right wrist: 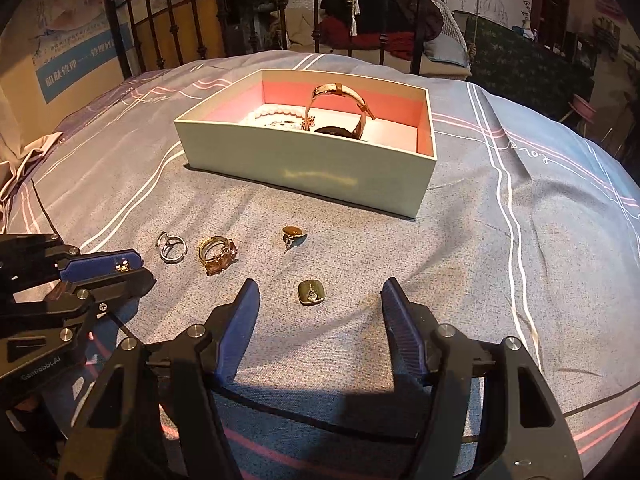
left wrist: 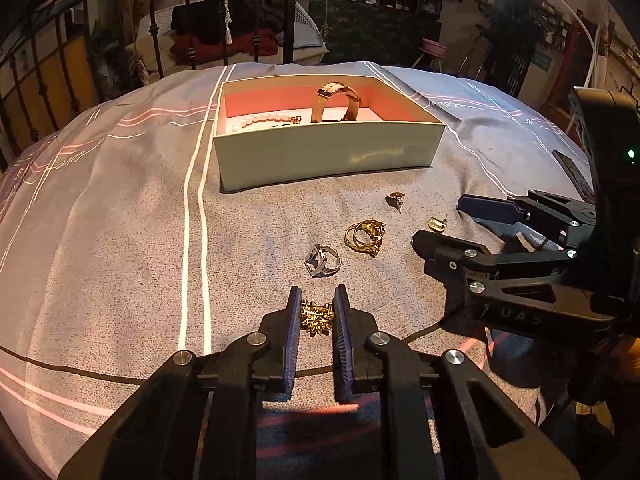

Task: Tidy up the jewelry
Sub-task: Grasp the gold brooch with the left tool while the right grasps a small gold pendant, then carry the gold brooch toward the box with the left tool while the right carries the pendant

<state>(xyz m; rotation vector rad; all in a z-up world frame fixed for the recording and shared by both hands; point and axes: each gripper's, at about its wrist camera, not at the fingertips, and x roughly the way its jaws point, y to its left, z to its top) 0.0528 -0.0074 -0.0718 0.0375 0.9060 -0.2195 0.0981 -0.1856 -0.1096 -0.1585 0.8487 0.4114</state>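
A watch (left wrist: 338, 100) and pearls (left wrist: 262, 119) already lie in the box (left wrist: 328, 152), the left gripper (left wrist: 318, 312) pinches a gold brooch (left wrist: 317, 317) on the bedspread (left wrist: 120, 240), the right gripper (right wrist: 320, 308) gapes empty above an earring (right wrist: 311, 293), and rings (left wrist: 364, 236) still wait.

Bare bedspread (right wrist: 500, 280) seen right of jewelry, wide room there. Path to box (right wrist: 312, 164) partly blocked by silver ring (right wrist: 171, 247), gold rings (right wrist: 218, 255), two earrings (right wrist: 294, 235). Box top open; watch (right wrist: 340, 108) stands tall inside.
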